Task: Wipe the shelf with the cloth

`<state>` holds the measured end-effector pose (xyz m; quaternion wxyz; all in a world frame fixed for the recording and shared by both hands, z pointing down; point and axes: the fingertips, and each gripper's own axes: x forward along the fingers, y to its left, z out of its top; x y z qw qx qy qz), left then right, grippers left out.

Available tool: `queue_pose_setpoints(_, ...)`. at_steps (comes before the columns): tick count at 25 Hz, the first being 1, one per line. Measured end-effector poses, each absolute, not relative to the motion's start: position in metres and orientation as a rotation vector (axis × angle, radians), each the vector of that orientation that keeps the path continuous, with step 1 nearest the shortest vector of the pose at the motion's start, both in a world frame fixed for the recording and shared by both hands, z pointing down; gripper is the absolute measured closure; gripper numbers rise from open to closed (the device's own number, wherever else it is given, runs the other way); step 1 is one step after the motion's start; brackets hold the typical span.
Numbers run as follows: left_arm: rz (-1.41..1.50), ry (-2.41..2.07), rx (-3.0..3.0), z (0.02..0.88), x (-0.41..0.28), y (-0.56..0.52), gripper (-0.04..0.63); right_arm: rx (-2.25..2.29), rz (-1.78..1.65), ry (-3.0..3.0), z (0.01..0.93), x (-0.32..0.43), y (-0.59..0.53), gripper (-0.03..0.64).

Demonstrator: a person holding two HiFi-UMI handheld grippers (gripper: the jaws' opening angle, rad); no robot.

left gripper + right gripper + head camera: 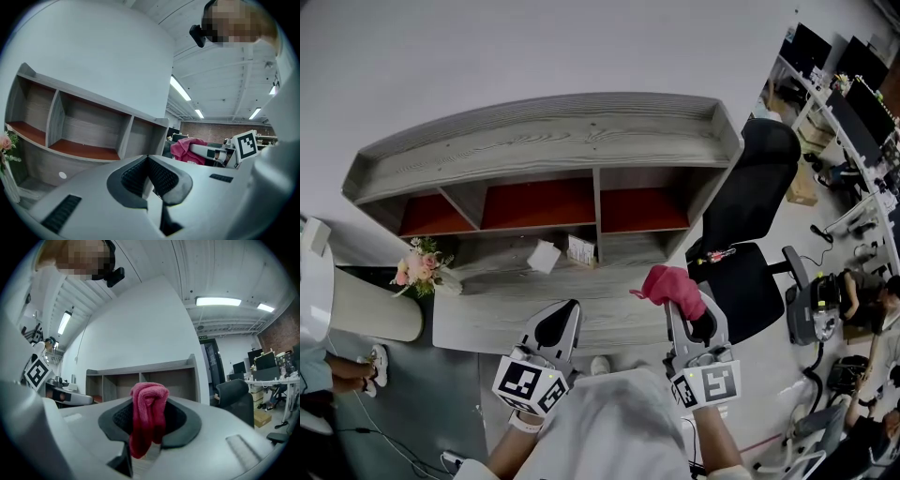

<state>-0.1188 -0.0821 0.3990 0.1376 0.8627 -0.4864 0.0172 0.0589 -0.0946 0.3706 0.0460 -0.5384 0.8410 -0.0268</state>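
A grey wooden shelf (553, 141) with three red-floored compartments stands against the white wall, above a grey desk surface (502, 314). My right gripper (680, 298) is shut on a pink cloth (673, 284), held above the desk's right end, in front of the right compartment. The cloth (147, 420) hangs bunched between its jaws, with the shelf (140, 376) beyond. My left gripper (567, 314) is shut with nothing in it, over the desk's front edge. In the left gripper view the jaws (149, 176) meet, the shelf (79, 122) lies ahead and the cloth (185, 147) shows at right.
A small white box (544, 256) and a printed carton (580, 250) lie on the desk under the shelf. A flower bunch (417, 267) sits at the desk's left end. A black office chair (750, 234) stands right of the desk. Office desks with monitors (853, 84) lie far right.
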Motion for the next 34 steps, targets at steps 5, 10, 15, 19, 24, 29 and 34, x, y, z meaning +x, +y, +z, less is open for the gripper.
queue_pose_setpoints(5, 0.056, -1.394, 2.500, 0.399, -0.118, -0.078, 0.589, -1.644, -0.095, 2.559, 0.372, 0.055, -0.092, 0.492)
queue_pose_setpoints(10, 0.063, -1.387, 2.500, 0.400, -0.117, -0.075, 0.589, -1.653, -0.105, 2.570, 0.376, 0.053, -0.088, 0.492)
queue_pose_setpoints(15, 0.065, -1.378, 2.495, 0.403, -0.115, -0.072, 0.589, -1.669, -0.120, 2.559, 0.379, 0.055, -0.085, 0.492)
queue_pose_setpoints(19, 0.069, -1.364, 2.494, 0.405, -0.113, -0.069, 0.589, -1.680, -0.132, 2.565, 0.383, 0.054, -0.083, 0.492)
queue_pose_setpoints(24, 0.066, -1.362, 2.490, 0.407, -0.113, -0.067, 0.589, -1.680, -0.138, 2.570, 0.386, 0.054, -0.082, 0.492)
queue_pose_setpoints(29, 0.062, -1.363, 2.482, 0.407, -0.115, -0.067, 0.589, -1.680, -0.145, 2.570, 0.387, 0.054, -0.083, 0.492)
queue_pose_setpoints(34, 0.057, -1.366, 2.480, 0.408, -0.115, -0.065, 0.589, -1.684, -0.142, 2.571, 0.386, 0.055, -0.081, 0.492)
